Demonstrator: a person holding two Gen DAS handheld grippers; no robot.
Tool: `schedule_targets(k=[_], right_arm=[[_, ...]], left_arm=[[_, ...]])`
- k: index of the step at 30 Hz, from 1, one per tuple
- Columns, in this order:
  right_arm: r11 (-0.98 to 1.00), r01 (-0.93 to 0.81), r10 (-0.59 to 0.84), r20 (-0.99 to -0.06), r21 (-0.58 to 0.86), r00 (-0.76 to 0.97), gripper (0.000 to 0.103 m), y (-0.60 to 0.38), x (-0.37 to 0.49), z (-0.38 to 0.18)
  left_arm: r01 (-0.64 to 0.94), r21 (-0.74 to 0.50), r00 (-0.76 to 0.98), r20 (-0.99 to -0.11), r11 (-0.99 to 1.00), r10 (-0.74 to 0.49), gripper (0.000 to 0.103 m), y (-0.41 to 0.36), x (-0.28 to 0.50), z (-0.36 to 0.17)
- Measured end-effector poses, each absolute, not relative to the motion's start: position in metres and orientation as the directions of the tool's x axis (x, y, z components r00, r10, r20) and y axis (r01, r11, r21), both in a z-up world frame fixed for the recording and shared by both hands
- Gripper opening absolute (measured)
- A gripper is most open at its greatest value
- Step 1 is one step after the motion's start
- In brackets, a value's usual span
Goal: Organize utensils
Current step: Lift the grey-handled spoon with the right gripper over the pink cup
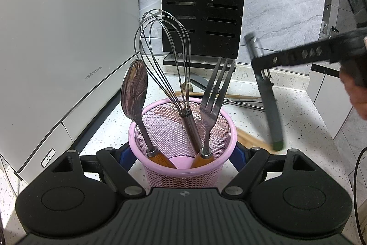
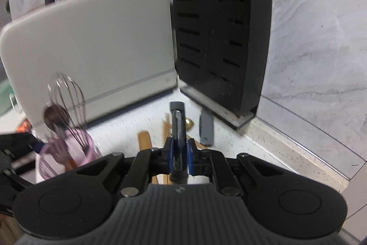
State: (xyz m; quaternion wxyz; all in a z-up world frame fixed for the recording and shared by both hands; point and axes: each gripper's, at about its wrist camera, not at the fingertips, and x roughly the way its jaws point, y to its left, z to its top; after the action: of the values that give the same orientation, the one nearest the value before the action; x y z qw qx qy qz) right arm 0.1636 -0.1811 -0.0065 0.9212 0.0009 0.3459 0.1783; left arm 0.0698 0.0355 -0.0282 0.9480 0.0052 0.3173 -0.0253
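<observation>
We steady the pink mesh holder (image 1: 182, 148) with the left hand-held gripper (image 1: 182, 161), its blue pads pressed against the cup's sides, while a spoon (image 1: 135, 86), a whisk (image 1: 165, 47) and a fork (image 1: 216, 88) already stand in it. The right hand-held gripper (image 2: 180, 154) is clamped on a slim grey tool with a green tip (image 1: 269, 107), perhaps a peeler, which hangs tilted in the air to the right of the holder, clear of the speckled worktop (image 1: 296, 111). So the step in hand looks like carrying this piece over to the holder. Next we would need to swing it above the rim, green end down, and find a gap among the three handles before letting go. More utensils lie on the worktop behind the holder, among them wooden handles (image 2: 145, 140) and a grey piece (image 2: 206, 130); blur keeps us from naming them. The held tool's head is smeared by motion, and the holder's base is hidden behind our own gripper.
</observation>
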Motion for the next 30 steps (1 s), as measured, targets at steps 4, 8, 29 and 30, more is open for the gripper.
schedule_targets(k=[4,8,29,30], right_arm=[[0.931,-0.335,0.352,-0.603,0.146,0.716,0.009,-0.180,0.157,0.004],[0.929,-0.336,0.361,-0.570,0.153,0.738,0.009,-0.179,0.153,0.012],[0.831,-0.479,0.550,-0.285,0.283,0.785,0.009,-0.169,0.106,0.075],[0.828,-0.485,0.554,-0.288,0.281,0.781,0.009,-0.167,0.106,0.074]], left_arm=[[0.052,-0.006,0.797,-0.602,0.999,-0.045,0.093,0.035,0.070,-0.028],[0.052,-0.006,0.798,-0.602,0.999,-0.045,0.093,0.035,0.070,-0.028],[0.052,-0.006,0.798,-0.601,0.999,-0.045,0.093,0.035,0.070,-0.028],[0.052,-0.007,0.798,-0.601,0.999,-0.046,0.093,0.035,0.070,-0.028]])
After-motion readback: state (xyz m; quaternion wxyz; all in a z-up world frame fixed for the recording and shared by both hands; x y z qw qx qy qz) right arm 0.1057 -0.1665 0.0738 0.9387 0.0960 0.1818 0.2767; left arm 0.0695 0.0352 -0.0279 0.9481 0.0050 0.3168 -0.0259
